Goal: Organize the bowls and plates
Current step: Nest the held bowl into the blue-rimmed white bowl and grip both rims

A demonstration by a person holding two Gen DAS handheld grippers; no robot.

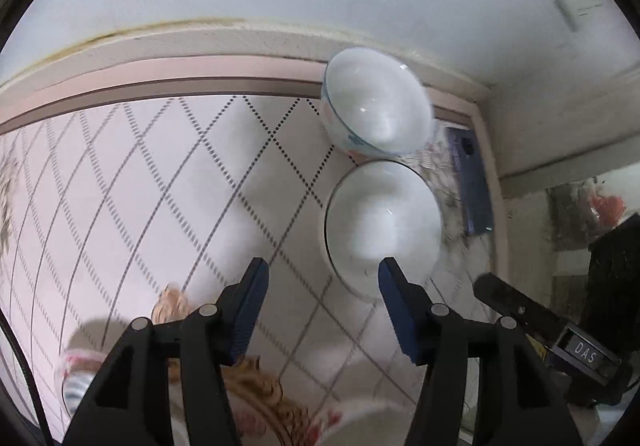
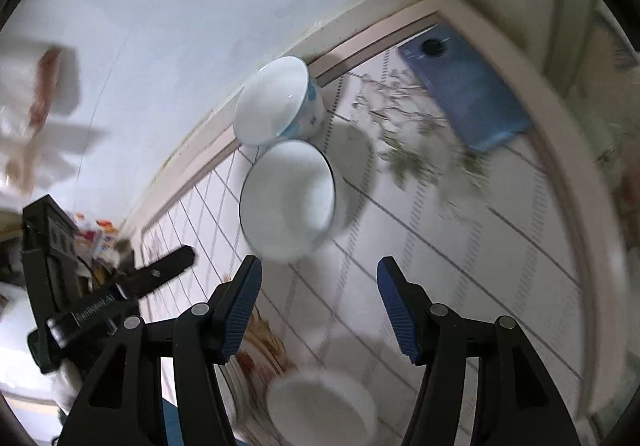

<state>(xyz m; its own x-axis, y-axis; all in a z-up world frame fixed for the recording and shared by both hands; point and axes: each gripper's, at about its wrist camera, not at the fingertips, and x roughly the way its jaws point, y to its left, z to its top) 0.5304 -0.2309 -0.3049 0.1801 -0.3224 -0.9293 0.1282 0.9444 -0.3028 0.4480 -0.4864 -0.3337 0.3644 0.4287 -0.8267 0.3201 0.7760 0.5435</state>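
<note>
Two bowls stand side by side near the table's far edge: a blue-patterned bowl [image 1: 376, 102] [image 2: 276, 106] by the wall and a white dark-rimmed bowl [image 1: 384, 222] [image 2: 288, 202] in front of it. My left gripper [image 1: 324, 270] hangs open above the cloth, its right finger just before the white bowl's near rim, nothing between the pads. My right gripper [image 2: 318, 266] is open too, empty, below and slightly right of the white bowl. Beneath both grippers lies a gold-and-floral-rimmed plate [image 1: 256, 386] [image 2: 260, 346]. A small white bowl [image 2: 320, 406] sits at the plate's edge.
A blue phone [image 2: 464, 94] [image 1: 472, 182] lies near the table's back corner. A small striped cup [image 1: 76, 378] stands at the lower left. The checked tablecloth [image 1: 160, 186] has a pink border along the wall. Clutter lies beyond the table edge [image 2: 100, 242].
</note>
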